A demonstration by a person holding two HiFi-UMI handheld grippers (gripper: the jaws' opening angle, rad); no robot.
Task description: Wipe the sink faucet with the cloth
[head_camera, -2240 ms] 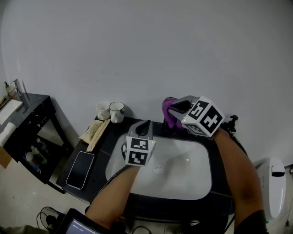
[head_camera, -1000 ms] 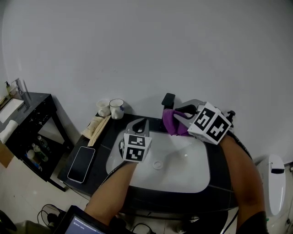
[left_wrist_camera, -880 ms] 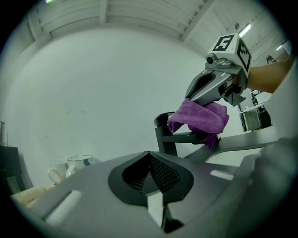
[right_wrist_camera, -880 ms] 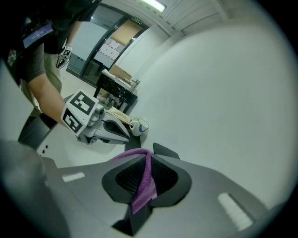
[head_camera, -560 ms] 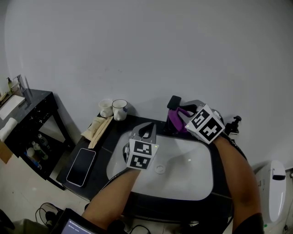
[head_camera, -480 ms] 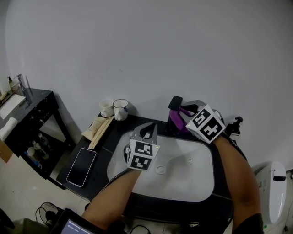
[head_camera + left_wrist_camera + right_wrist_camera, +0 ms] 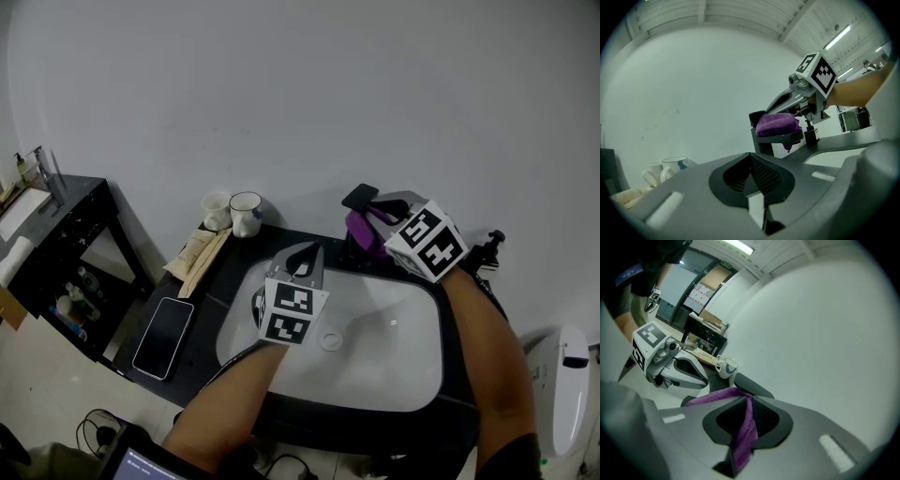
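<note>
The black faucet (image 7: 356, 251) stands at the back rim of the white sink (image 7: 375, 394). A purple cloth (image 7: 366, 231) lies draped over the faucet just under its flat handle (image 7: 360, 197). My right gripper (image 7: 367, 217) is shut on the cloth and presses it against the faucet. In the right gripper view the cloth (image 7: 743, 437) hangs between the jaws of that gripper (image 7: 747, 404). My left gripper (image 7: 314, 248) hovers over the basin's back left, shut and empty. The left gripper view shows its joined jaws (image 7: 750, 165), with the faucet (image 7: 761, 140) and cloth (image 7: 778, 123) beyond.
Two mugs (image 7: 246, 214) and a beige packet (image 7: 197, 251) sit at the counter's back left. A phone (image 7: 162, 337) lies on the left edge. A black pump bottle (image 7: 487, 248) stands right of the faucet. A black side table (image 7: 56, 234) is at far left.
The right gripper has carried the cloth from in front of the spout up and back onto the faucet under its handle. The left gripper has barely moved.
</note>
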